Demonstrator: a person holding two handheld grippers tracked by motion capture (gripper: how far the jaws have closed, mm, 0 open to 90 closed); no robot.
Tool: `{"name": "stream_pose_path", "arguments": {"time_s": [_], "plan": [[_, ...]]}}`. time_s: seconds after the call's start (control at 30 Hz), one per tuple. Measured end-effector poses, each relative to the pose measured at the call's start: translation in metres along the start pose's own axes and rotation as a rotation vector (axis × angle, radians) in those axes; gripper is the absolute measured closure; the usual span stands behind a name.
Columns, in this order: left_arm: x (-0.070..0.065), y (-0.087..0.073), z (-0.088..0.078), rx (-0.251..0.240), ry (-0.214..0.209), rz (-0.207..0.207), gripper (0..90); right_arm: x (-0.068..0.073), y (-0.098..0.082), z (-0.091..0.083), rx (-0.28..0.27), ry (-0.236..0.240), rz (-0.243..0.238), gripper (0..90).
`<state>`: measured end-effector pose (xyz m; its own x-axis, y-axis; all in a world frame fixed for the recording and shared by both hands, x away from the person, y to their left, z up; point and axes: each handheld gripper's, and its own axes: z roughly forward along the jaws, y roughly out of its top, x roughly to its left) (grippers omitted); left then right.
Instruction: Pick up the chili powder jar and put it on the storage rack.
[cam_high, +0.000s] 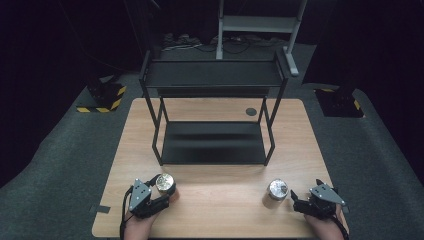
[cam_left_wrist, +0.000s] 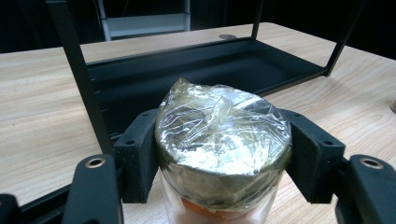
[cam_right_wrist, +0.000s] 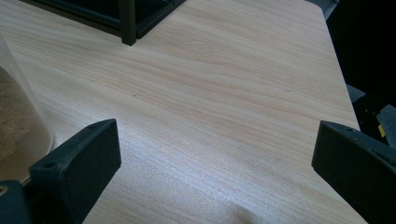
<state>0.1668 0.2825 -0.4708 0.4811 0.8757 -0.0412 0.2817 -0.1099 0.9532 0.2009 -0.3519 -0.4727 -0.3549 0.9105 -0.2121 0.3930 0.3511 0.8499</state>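
**Left tongs gripping one jar, right tongs waiting beside the other**

We are holding a jar (cam_left_wrist: 223, 140) with a film-wrapped lid at the near left of the desk (cam_high: 215, 200), just in front of the black shelf rack (cam_high: 214, 142). In the left gripper view the two black pads are pressing on opposite sides of the lid, so the left tongs (cam_high: 161, 189) are clamped on the jar at its cap, not on the glass below.

What we are worrying about: the film over the lid is crinkled and shiny, so we judge that the pads may slide on it if we lift fast. The grip is also sitting high, so the heavier body below may swing or tilt. The rack's front post (cam_left_wrist: 79, 79) is standing just beyond the jar, and a careless lift towards the shelf may knock the jar against it.

A second jar (cam_high: 278, 190) is standing at the near right of the desk. The right tongs (cam_high: 296, 196) are resting just beside it, spread wide and holding nothing. In the right gripper view the jar's clear wall is showing at the left edge, outside the jaws. Closing from there would only nudge it.
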Motion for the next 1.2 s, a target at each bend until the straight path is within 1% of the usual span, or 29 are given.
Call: {"name": "stream_pose_path", "arguments": {"time_s": [0.17,0.3,0.47,0.63,0.83,1.2], "plan": [[-0.001,0.001,-0.002,-0.015,0.005,0.009,34.6,-0.001,0.0,0.0,0.001,0.002,0.009,0.3],[-0.003,0.003,-0.005,-0.022,0.01,0.025,34.6,-0.001,0.0,0.0,0.001,0.002,0.008,0.3],[-0.005,0.005,-0.008,-0.029,0.011,0.032,34.6,-0.001,0.0,0.0,0.001,0.002,0.006,0.3],[-0.006,0.006,-0.01,-0.03,0.011,0.027,34.6,-0.001,0.001,0.0,0.004,0.002,0.008,0.3],[-0.008,0.009,-0.013,-0.035,0.008,0.036,34.6,-0.002,0.001,0.001,0.007,0.006,0.012,0.3],[-0.016,0.018,-0.027,-0.063,0.012,0.042,34.5,-0.002,0.001,0.001,0.007,0.004,0.013,0.3]]}}
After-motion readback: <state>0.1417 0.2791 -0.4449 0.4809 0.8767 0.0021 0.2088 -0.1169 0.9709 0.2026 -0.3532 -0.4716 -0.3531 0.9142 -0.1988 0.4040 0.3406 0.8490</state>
